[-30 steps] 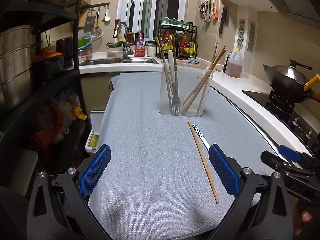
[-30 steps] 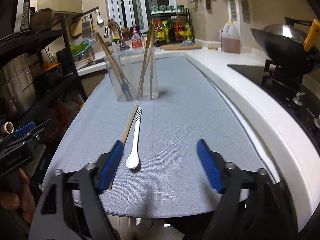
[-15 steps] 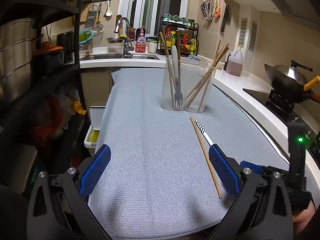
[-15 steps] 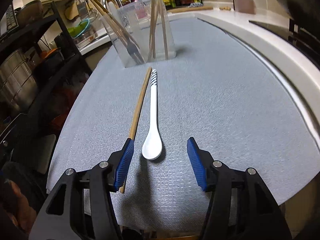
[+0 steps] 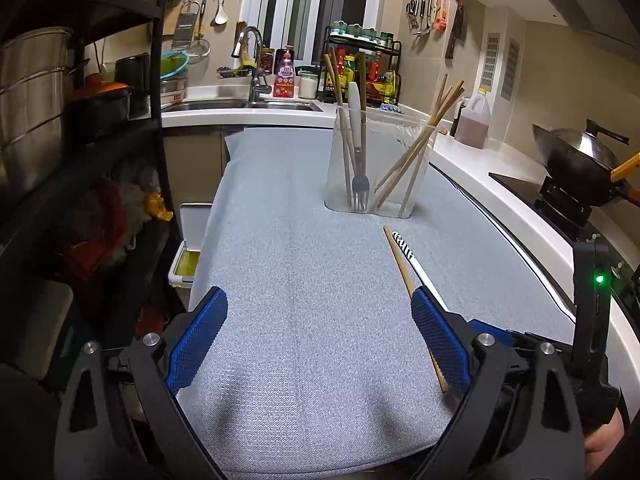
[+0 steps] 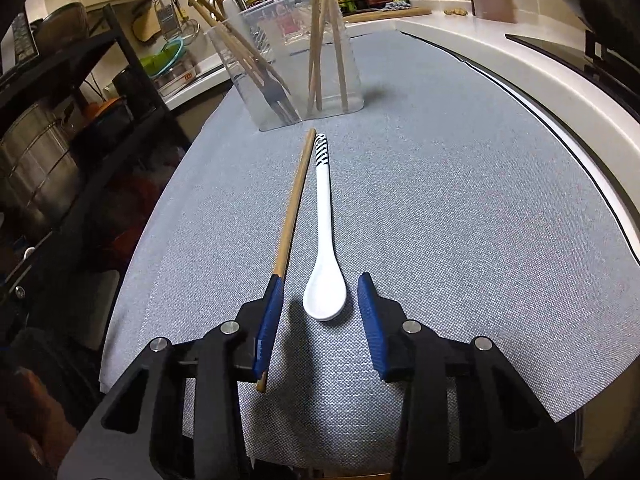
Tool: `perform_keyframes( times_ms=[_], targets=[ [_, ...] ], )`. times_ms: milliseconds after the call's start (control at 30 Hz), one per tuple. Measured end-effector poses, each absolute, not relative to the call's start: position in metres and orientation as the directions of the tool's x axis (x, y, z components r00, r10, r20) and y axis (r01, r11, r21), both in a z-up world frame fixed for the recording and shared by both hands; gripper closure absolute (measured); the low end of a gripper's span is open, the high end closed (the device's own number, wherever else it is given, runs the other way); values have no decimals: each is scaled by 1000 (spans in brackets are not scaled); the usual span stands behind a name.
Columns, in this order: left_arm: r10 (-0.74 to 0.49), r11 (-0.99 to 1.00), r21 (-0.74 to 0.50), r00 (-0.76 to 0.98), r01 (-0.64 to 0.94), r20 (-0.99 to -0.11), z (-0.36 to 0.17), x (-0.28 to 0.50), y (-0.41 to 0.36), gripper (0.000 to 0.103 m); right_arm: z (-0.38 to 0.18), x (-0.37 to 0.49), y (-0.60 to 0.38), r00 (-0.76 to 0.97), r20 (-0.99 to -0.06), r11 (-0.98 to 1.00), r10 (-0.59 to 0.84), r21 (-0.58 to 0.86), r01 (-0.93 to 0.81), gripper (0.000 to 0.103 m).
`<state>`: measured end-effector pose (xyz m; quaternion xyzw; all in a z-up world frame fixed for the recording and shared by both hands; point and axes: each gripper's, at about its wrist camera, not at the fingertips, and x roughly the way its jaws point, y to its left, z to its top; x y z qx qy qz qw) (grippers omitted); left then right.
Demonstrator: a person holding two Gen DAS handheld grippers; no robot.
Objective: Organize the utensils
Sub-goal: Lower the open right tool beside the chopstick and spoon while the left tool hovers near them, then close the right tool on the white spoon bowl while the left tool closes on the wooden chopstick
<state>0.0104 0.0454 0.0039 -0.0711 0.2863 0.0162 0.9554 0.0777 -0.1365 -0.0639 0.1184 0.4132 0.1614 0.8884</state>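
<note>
Right gripper [image 6: 320,300] has its blue pads spread apart with the bowl of the white spoon [image 6: 325,248] sitting right between them, not pinched, there's grey mat visible on both sides of the bowl. The left-side pad overlaps the lone wooden chopstick [image 6: 294,208], which lies just beside the spoon and runs nearly parallel to it; can't tell if the pad is actually touching it. The spoon's striped handle end points away toward the clear holder [image 6: 288,52], and both the handle tip and the chopstick tip stop just short of the holder's base.

Left gripper [image 5: 320,336] is wide open too, nothing in it, just hanging over bare grey mat [image 5: 300,280]. Its right pad hides part of the spoon handle and chopstick from that view.

The holder stands upright on the mat and is split in two: one side has a fork [image 5: 359,184], tines down, plus a white handle and some chopsticks, the other has a bunch of chopsticks leaning outward.

Further out: white counter [image 5: 480,160] wrapping around, sink [image 5: 240,106] with tap at the back, wok [image 5: 576,164] on the stove to the right, and a black shelf rack [image 5: 80,120] on the left.
</note>
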Motion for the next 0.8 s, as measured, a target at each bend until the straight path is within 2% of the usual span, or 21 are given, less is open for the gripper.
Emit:
perform_keyframes(
  times_ms=[133,233,333,400,500,800],
  targets=[
    [-9,991,-116,831,-67,-556,2,11,42,16,-66,82,-141,603,-697,916,388,362,-171,81],
    [-11,992,-111,825,-62,-565,-1,13,41,20,-67,83,-145,598,-693,907,403,389,-160,81],
    [-29,993,-111,813,-44,-582,-7,16,37,30,-68,82,-144,601,-689,907,404,389,-163,81],
    [-46,994,-110,805,-24,-592,-10,18,32,43,-68,81,-146,599,-688,903,410,398,-162,82],
    [-85,993,-114,786,18,-612,-18,22,20,54,-68,80,-151,598,-684,897,417,416,-150,82],
    [-179,983,-151,721,103,-670,-41,40,-19,61,-71,76,-163,609,-670,892,424,426,-152,82]
  ],
)
